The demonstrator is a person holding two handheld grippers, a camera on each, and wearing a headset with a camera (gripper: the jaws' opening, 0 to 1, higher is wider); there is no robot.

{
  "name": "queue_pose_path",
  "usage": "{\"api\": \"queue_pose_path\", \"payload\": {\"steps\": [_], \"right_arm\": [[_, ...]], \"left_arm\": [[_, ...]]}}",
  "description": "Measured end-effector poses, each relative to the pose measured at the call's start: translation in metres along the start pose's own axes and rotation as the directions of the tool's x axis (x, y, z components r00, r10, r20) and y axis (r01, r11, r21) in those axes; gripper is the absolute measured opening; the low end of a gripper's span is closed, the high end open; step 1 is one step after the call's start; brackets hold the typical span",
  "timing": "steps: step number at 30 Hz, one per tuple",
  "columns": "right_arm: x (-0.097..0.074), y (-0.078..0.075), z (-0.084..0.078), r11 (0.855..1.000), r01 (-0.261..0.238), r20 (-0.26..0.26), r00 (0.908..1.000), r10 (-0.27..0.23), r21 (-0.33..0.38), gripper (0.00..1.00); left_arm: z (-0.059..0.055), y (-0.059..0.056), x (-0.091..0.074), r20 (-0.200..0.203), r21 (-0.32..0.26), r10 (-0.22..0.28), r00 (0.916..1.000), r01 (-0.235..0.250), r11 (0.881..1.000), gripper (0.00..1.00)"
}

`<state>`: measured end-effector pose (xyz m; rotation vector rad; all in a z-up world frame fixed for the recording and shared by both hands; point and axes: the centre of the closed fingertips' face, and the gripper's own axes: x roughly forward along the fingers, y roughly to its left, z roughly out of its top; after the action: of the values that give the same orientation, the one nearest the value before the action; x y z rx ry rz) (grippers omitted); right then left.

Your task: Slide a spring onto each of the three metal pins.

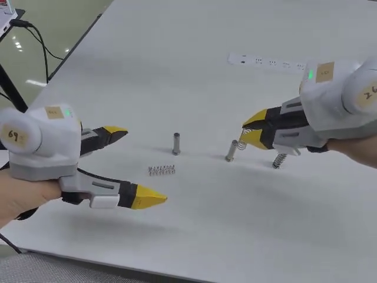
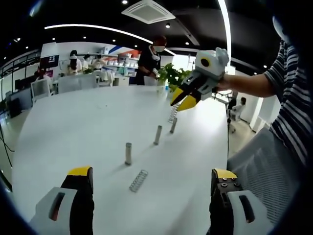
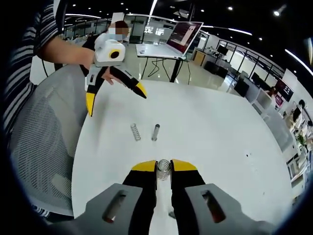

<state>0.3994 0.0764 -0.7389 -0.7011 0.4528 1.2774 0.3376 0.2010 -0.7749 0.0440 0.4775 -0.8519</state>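
Springs: one (image 1: pixel 280 160) appeared seated on end pin (image 2: pixel 173 126). Right tongs (image 1: pixel 243 133) clamped a second (image 3: pixel 164 167) by middle pin (image 1: pixel 231 151). Third (image 1: pixel 161 170) lay mid-worktop near bare pin (image 1: pixel 176 143). Left tongs (image 1: pixel 145 165) apart.

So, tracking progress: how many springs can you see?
3: loose spring lying on the table, second spring in the right gripper, third spring standing upright beneath that gripper.

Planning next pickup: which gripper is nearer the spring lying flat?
Left. The left gripper hangs open beside the flat spring; the right gripper hovers by the middle pin.
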Motion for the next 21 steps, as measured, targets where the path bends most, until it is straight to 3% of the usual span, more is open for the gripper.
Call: {"api": "queue_pose_path", "payload": {"steps": [10, 21], "right_arm": [[0.013, -0.018, -0.007, 0.996, 0.024, 0.002, 0.9997, -0.025, 0.083, 0.07], [0.023, -0.015, -0.014, 0.994, 0.012, -0.01, 0.9999, -0.01, 0.113, 0.07]], "left_arm": [[0.005, 0.002, -0.001, 0.007, 0.008, 0.004, 1.0, -0.004, 1.0, 0.98], [0.004, 0.004, -0.002, 0.005, 0.004, 0.007, 1.0, -0.007, 1.0, 0.98]]}}
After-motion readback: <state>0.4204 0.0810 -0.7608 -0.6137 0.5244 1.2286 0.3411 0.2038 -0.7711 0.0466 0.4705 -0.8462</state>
